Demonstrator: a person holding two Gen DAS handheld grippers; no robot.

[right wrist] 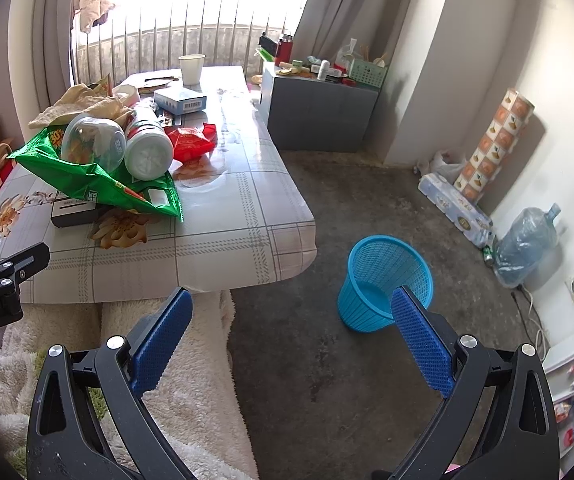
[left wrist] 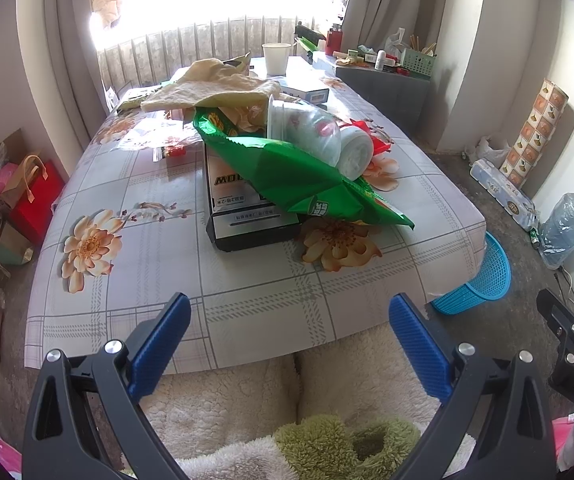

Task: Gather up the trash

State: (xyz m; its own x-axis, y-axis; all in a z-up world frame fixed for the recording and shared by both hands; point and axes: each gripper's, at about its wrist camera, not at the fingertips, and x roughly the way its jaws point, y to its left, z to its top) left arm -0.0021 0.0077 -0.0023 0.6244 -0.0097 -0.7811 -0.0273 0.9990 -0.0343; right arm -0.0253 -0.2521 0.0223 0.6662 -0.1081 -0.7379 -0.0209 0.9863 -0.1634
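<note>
You held your left gripper (left wrist: 289, 312) low over the near edge of the table (left wrist: 247, 292), its blue fingers (left wrist: 159, 344) spread wide with nothing between them. Your right gripper (right wrist: 291, 308) hung off the table's right side, above bare floor, jaws likewise parted and empty.

The trash sat in a heap at the middle of the table. A green snack bag (left wrist: 287, 172) lay crumpled across a flat black-and-white box (left wrist: 243, 216). On the bag rested a clear plastic cup (left wrist: 303, 128) tipped on its side, and just beside it, to the right, a white cup (left wrist: 357, 152) also on its side. A red wrapper (right wrist: 191, 140) lay behind the white cup. A yellowish cloth (left wrist: 211, 84) was draped at the far side of the heap, and a white paper cup (left wrist: 275, 58) stood upright near the far end of the table, with a small blue-and-white box (right wrist: 180, 100) nearer than it.

The blue mesh bin (right wrist: 387, 280) stood on the floor right of the table's near corner, tilted, its mouth facing up and toward the wall. One finger of your right gripper overlapped its rim in the right wrist view.
</note>
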